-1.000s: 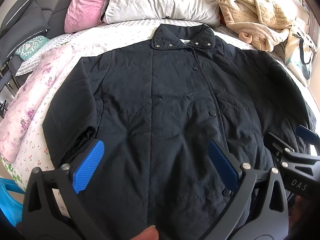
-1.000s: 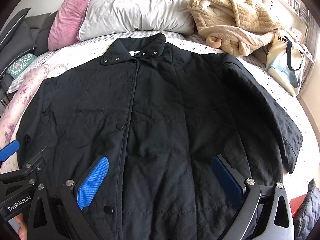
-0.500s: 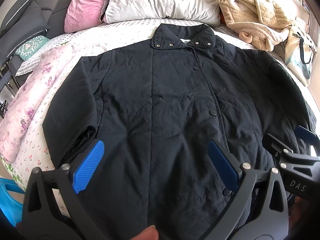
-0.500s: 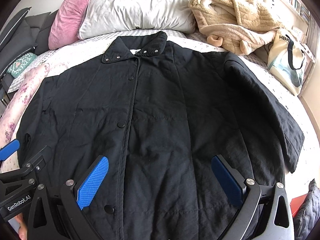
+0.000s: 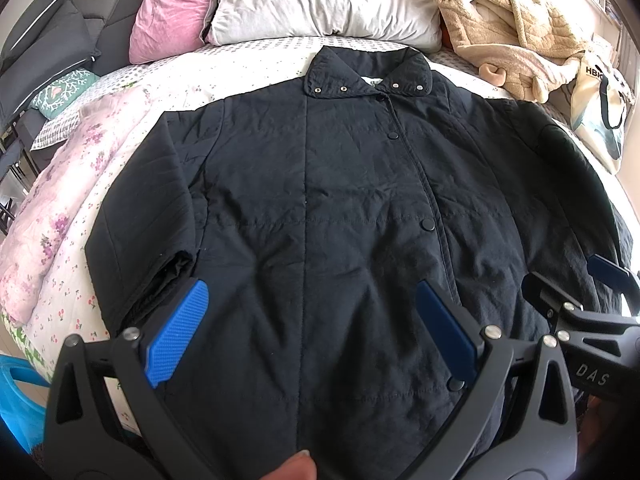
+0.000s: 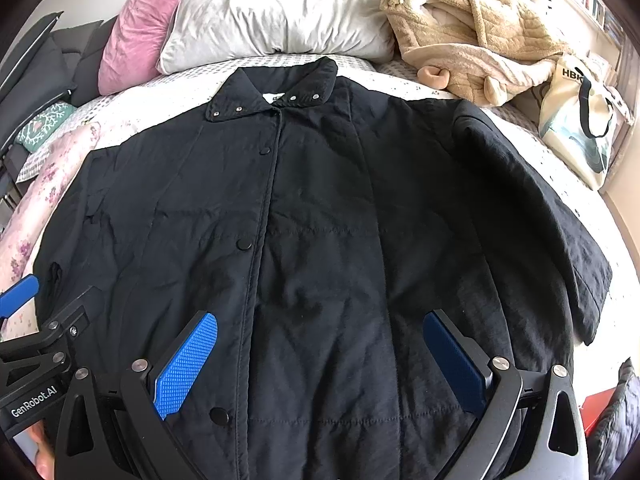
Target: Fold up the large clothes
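A black quilted jacket (image 5: 340, 208) lies flat and face up on the bed, snaps closed, collar (image 5: 368, 74) toward the pillows. Its left sleeve (image 5: 144, 220) lies alongside the body; its right sleeve (image 6: 552, 232) spreads out toward the bed's right edge. My left gripper (image 5: 312, 304) hovers open over the lower left half of the jacket (image 6: 320, 240), nothing between its blue pads (image 5: 178, 336). My right gripper (image 6: 320, 332) hovers open over the lower middle, blue pads (image 6: 186, 364) wide apart. Each gripper shows at the other view's edge: the right gripper (image 5: 600, 280) and the left gripper (image 6: 28, 300).
A grey pillow (image 5: 320, 0) and pink pillow (image 5: 168, 4) lie at the head of the bed. A beige fleece garment (image 6: 472, 40) and a tote bag (image 6: 580, 128) sit at the right. A pink floral quilt (image 5: 48, 208) lies left. A blue object (image 5: 16, 400) sits below the bed's left corner.
Both grippers have barely moved; the right wrist view has drifted slightly back from the jacket. Both stay open and the jacket lies unchanged.
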Tool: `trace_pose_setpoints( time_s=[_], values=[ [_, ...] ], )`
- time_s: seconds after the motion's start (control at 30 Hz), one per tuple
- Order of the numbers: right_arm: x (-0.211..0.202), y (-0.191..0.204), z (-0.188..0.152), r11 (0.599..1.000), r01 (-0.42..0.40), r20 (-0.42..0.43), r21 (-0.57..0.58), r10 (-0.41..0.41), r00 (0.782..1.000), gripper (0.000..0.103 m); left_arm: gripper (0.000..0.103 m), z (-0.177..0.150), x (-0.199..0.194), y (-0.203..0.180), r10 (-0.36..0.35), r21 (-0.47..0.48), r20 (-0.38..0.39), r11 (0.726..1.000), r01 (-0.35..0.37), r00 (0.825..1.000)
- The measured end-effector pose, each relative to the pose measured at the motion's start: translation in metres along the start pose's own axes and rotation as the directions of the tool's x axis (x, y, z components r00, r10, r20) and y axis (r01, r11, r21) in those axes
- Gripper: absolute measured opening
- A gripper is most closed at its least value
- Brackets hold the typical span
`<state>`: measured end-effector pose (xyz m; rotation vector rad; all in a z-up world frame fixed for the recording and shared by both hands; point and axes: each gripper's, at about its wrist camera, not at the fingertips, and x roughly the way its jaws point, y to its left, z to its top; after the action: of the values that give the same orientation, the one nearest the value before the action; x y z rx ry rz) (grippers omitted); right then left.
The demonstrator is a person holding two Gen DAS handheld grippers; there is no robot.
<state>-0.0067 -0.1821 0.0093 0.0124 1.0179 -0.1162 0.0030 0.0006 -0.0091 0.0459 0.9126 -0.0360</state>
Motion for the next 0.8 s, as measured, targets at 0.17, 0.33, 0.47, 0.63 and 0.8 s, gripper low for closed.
trace_pose_setpoints(
  time_s=[0.17, 0.33, 0.47, 0.63, 0.8],
  values=[
    [0.0003, -0.0003, 0.0000, 1.000, 0.001, 0.000, 0.001, -0.001, 1.000, 0.103, 0.103, -0.0001, 0.0000, 0.0000, 0.000, 0.000, -0.001, 1.000, 0.000, 1.000],
    [0.0006, -0.0006, -0.0004, 1.000, 0.002, -0.001, 0.002, -0.002, 1.000, 0.103, 0.103, -0.0001, 0.0000, 0.0004, 0.001, 0.001, 0.000, 1.000, -0.001, 1.000],
    [0.0010, -0.0009, -0.0002, 1.000, 0.000, -0.003, 0.002, 0.000, 1.000, 0.103, 0.103, 0.0000, 0.0000, 0.0006, 0.000, 0.001, 0.000, 1.000, 0.000, 1.000],
    [0.0030, -0.0028, -0.0005, 1.000, -0.003, -0.010, 0.005, 0.003, 1.000, 0.103, 0.103, 0.0001, 0.0001, 0.0005, -0.001, 0.001, -0.002, 1.000, 0.001, 1.000],
    [0.0044, -0.0030, 0.0022, 1.000, -0.008, -0.016, 0.000, 0.008, 1.000, 0.103, 0.103, -0.0004, 0.0009, 0.0050, -0.008, -0.007, 0.001, 1.000, 0.008, 1.000]
  ],
)
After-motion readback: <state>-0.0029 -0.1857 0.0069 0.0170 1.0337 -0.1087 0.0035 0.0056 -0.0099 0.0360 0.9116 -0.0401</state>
